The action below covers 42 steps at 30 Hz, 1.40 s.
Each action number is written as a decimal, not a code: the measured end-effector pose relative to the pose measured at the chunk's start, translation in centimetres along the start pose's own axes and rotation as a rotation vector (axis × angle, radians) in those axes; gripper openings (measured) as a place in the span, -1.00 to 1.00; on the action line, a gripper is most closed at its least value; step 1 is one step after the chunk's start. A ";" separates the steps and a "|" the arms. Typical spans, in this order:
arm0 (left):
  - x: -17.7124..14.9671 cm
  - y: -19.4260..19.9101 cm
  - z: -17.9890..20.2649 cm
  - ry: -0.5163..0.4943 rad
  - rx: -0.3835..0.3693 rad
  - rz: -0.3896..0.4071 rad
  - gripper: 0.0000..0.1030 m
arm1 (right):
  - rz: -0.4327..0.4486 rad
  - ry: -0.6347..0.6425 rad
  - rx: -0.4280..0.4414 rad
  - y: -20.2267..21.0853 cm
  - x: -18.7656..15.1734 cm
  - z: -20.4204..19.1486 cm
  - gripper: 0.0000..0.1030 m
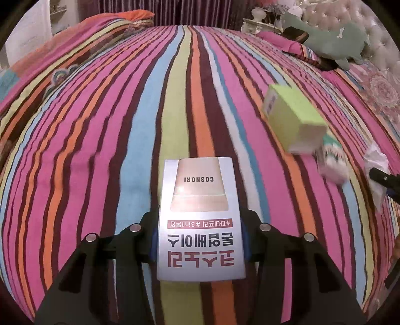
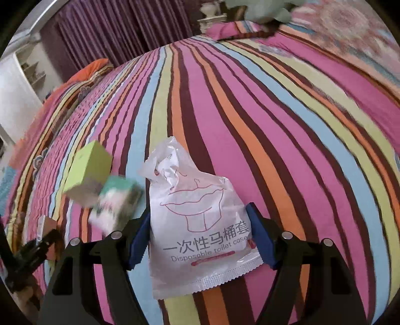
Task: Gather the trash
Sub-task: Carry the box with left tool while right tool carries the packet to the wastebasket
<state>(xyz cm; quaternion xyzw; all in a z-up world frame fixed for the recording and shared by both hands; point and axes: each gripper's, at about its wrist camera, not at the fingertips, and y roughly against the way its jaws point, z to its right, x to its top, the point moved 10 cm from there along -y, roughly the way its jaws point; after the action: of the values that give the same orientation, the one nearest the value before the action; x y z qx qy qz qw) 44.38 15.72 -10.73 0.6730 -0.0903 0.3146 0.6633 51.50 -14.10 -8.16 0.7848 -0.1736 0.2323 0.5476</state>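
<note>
My left gripper [image 1: 198, 243] is shut on a white cosmetic box [image 1: 200, 215] with red Korean print, held above the striped bedspread [image 1: 125, 125]. My right gripper [image 2: 197, 240] is shut on a white plastic toilet-cover packet [image 2: 197, 225]. A lime-green box [image 1: 292, 115] and a blurred green-and-white pack [image 1: 332, 160] are at the right in the left wrist view. Both also show in the right wrist view, the lime-green box [image 2: 86, 172] and the pack [image 2: 115, 202] at the left. The right gripper's tip and the packet [image 1: 377, 165] show at the right edge of the left wrist view.
A green plush toy [image 1: 330, 40] lies on a pillow at the far right by the tufted headboard [image 1: 370, 27]. Purple curtains [image 2: 112, 32] hang behind the bed. A white shelf unit [image 2: 22, 77] stands at the left. A folded orange blanket [image 1: 135, 15] lies at the far edge.
</note>
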 end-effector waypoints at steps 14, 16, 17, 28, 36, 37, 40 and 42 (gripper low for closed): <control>-10.1 7.0 -0.6 -0.005 -0.029 0.006 -0.08 | 0.031 -0.095 0.164 7.4 -8.8 -1.3 0.34; -11.7 7.9 -0.8 -0.007 -0.027 0.004 -0.08 | 0.021 -0.108 0.196 8.3 -10.1 -1.8 0.34; -12.2 8.3 -0.8 -0.006 -0.028 0.006 -0.08 | 0.018 -0.117 0.210 8.9 -10.8 -1.9 0.34; -18.1 13.2 -1.1 -0.013 -0.041 0.031 -0.08 | 0.002 -0.103 0.279 13.2 -16.9 -4.7 0.34; -23.3 15.9 -0.3 -0.052 -0.057 0.016 -0.08 | -0.049 -0.075 0.308 14.8 -21.5 -6.6 0.34; -24.0 16.1 -0.3 -0.057 -0.058 0.012 -0.08 | -0.056 -0.070 0.311 15.0 -22.0 -6.8 0.34; -25.5 16.6 -0.2 -0.065 -0.056 0.004 -0.08 | -0.064 -0.049 0.305 15.6 -23.6 -7.2 0.34; -26.8 17.0 -0.2 -0.075 -0.050 -0.004 -0.08 | -0.074 -0.041 0.300 15.9 -24.3 -7.3 0.34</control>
<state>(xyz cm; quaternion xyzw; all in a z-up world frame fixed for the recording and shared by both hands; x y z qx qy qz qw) 14.13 6.22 -11.06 0.6675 -0.1214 0.2854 0.6769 21.59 -12.19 -7.13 0.8684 -0.1193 0.2192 0.4286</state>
